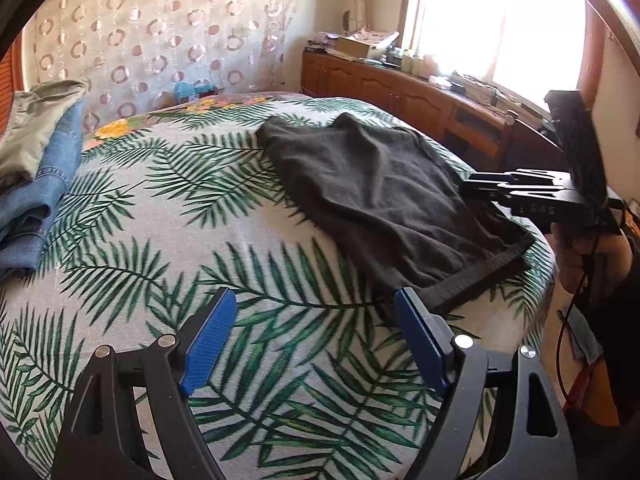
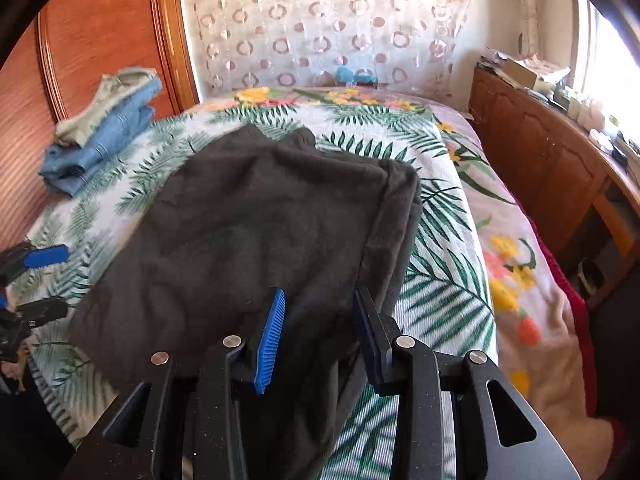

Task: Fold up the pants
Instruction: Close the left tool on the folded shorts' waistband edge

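The dark grey pants point(image 2: 256, 216) lie already folded over on the bed point(image 1: 248, 248) with its palm-leaf cover, and they look soft, light and limp, with a knit that is not slippery, so I judge that any part not supported will sag and wrinkle. The left gripper point(image 1: 316, 336) is wide apart and holds nothing, just beside the thick waistband point(image 1: 480, 276), which seems the firmest place to take hold. The right gripper point(image 2: 320, 332) stands open above the near edge of the cloth, with fabric between its 2 pads but not pinched.
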`<state>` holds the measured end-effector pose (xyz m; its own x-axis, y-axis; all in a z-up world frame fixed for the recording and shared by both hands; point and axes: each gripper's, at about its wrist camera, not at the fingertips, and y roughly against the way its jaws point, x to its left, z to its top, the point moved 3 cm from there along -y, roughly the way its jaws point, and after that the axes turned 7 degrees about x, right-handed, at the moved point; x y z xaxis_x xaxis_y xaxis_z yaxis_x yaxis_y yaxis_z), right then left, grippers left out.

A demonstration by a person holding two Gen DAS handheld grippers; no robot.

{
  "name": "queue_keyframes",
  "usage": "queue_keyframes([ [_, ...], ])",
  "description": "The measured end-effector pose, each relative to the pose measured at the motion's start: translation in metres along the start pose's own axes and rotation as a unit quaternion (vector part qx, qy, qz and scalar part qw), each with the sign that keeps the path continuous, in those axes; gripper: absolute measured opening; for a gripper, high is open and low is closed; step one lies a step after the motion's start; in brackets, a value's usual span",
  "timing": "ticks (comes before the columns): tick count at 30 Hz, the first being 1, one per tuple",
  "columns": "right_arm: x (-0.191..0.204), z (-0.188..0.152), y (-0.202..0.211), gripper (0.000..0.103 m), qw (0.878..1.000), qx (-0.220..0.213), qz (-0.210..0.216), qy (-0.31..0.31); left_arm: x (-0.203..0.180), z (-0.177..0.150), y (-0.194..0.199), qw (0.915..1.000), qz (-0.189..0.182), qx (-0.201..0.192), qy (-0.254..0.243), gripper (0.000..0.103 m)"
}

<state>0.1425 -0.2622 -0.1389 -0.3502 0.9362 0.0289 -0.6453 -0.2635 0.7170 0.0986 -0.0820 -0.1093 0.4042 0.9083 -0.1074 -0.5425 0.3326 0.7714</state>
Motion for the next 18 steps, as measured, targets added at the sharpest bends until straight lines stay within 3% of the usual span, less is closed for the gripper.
queue_keyframes([
  [8, -0.001, -0.042, 0.045, 0.037, 0.999, -0.028, 0.014, -0.016, -0.025, -0.004, 0.001, 0.9985, -0.030, 0.013, -0.044, 0.064],
  [18, 0.005, -0.067, 0.051, 0.037, 0.999, -0.020, 0.029, -0.034, -0.041, -0.007, -0.010, 0.9956, -0.052, 0.036, -0.070, 0.046],
])
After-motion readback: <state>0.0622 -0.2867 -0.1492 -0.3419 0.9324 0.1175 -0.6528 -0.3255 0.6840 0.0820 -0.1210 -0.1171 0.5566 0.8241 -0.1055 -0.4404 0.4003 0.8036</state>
